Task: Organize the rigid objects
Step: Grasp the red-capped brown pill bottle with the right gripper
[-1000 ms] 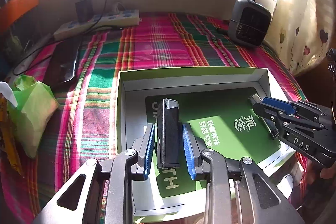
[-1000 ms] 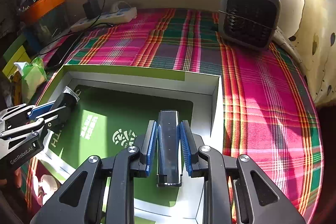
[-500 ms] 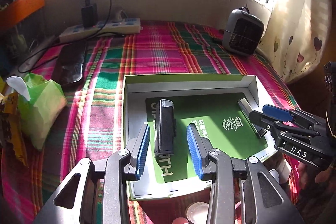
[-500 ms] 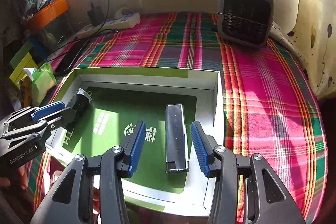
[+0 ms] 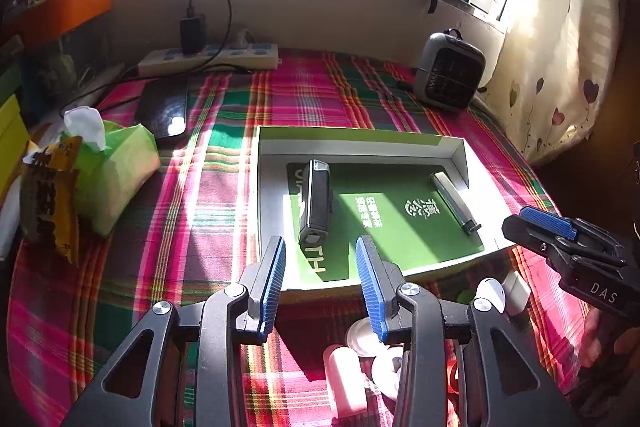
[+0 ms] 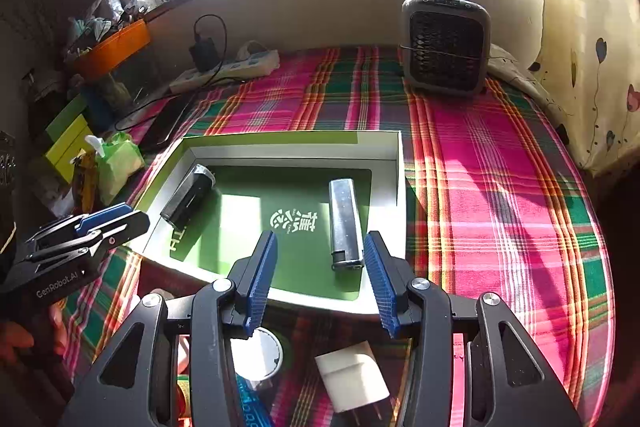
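Note:
A shallow white box (image 5: 360, 146) with a green floor lies on the plaid cloth. Inside it, on the left, lies a black oblong device (image 5: 315, 203); on the right lies a slim silver lighter-like bar (image 5: 454, 201). My left gripper (image 5: 320, 255) hangs open just short of the black device, with nothing between its blue pads. In the right wrist view my right gripper (image 6: 320, 247) is open too, and the silver bar (image 6: 345, 223) lies just ahead of its right pad. The black device (image 6: 188, 197) and the left gripper (image 6: 128, 219) show at the left there.
A grey fan (image 6: 446, 45) stands at the back right, a power strip (image 5: 208, 59) along the back wall. A green tissue pack (image 5: 112, 171) and a dark flat device (image 5: 164, 107) lie to the left. Small white items (image 5: 360, 347) and a white plug (image 6: 352, 379) sit below the grippers.
Both grippers opened and let go: the left released the black device, the right the silver bar. Both then drew back and up from the box, leaving the objects lying inside.

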Motion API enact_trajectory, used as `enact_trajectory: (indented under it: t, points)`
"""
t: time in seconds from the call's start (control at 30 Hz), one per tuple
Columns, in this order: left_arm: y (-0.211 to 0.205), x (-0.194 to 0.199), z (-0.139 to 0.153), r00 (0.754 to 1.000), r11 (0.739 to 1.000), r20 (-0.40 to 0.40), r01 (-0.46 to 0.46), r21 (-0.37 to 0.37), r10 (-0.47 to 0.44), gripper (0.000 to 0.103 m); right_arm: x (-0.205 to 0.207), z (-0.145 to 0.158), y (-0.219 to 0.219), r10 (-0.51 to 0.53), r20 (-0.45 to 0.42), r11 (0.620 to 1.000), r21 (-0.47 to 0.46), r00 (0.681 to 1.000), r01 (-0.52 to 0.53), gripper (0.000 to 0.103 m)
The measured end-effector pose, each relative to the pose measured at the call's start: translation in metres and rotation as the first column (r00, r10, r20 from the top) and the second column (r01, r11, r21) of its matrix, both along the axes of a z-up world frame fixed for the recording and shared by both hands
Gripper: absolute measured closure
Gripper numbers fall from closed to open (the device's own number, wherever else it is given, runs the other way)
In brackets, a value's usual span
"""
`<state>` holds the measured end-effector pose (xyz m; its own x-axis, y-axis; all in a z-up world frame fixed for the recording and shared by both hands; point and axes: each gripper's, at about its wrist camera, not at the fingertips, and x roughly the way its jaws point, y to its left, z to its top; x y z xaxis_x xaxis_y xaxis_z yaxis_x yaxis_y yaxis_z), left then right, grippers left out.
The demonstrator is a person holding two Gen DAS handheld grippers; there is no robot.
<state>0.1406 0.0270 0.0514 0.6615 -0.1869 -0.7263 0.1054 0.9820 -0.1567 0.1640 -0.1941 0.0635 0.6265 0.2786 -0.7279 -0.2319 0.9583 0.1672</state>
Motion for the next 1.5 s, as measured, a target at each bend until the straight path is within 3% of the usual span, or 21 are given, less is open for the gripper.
enact_trajectory:
  t: [0.37,0.67,0.97,1.07,1.5]
  points:
    - [0.011,-0.036,-0.008,1.0,0.999,-0.007,-0.025,-0.033,0.025,0.067,-0.059,0.007,0.01,0.083,0.025,0.994,0.072,0.996,-0.085,0.057]
    - [0.013,-0.052,-0.016,0.999,0.999,-0.02,-0.027,-0.038,0.026,0.067,-0.08,-0.006,0.038,0.187,0.012,0.978,0.088,0.982,-0.187,0.057]
    - [0.014,-0.058,-0.021,0.999,0.999,-0.038,-0.026,-0.048,0.024,0.067,-0.094,-0.013,0.051,0.204,0.038,0.979,-0.014,0.978,-0.204,0.058]
    - [0.014,-0.06,-0.022,0.999,0.999,-0.042,-0.021,-0.048,0.019,0.067,-0.101,-0.012,0.053,0.208,0.066,0.978,-0.043,0.976,-0.206,0.069]
    - [0.013,-0.072,-0.025,0.999,0.998,-0.044,-0.012,-0.061,0.01,0.067,-0.127,-0.015,0.038,0.179,0.062,0.984,-0.031,0.982,-0.177,0.07]
